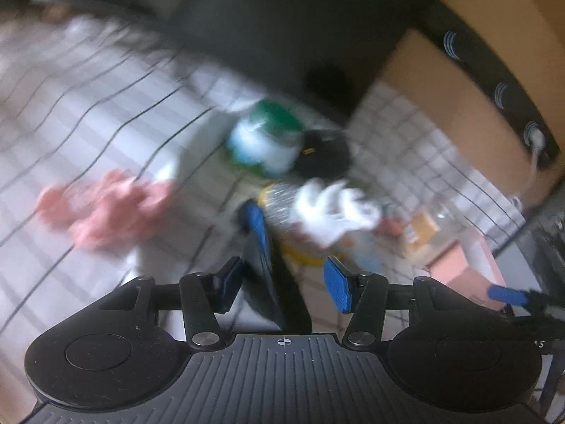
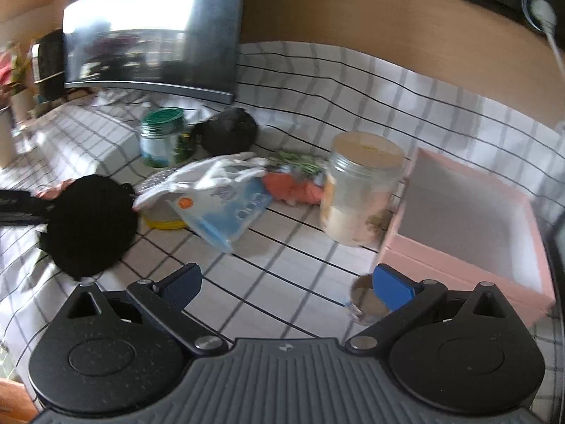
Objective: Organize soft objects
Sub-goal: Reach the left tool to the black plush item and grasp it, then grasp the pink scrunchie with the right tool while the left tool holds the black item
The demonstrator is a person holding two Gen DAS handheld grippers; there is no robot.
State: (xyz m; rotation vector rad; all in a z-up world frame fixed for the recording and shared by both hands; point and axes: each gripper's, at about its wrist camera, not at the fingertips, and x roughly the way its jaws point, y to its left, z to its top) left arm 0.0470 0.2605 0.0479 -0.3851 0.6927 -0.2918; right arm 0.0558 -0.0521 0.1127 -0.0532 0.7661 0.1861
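The left wrist view is blurred by motion. My left gripper (image 1: 284,288) is open and empty above the checked cloth. Ahead of it lie a crumpled white cloth (image 1: 335,210), a pink cloth (image 1: 102,208) to the left, and a black soft lump (image 1: 323,155). My right gripper (image 2: 287,288) is open and empty over the cloth. In the right wrist view the white cloth (image 2: 215,173) lies on a blue-and-white pouch (image 2: 226,208), with an orange soft thing (image 2: 293,187) and the black lump (image 2: 229,134) behind. An open pink box (image 2: 459,240) stands at the right.
A green-lidded jar (image 2: 162,137) and a clear jar (image 2: 360,187) stand on the cloth. A small round tin (image 2: 363,300) lies by my right fingers. A monitor (image 2: 152,31) stands at the back. The left gripper's black body (image 2: 88,226) is at the left.
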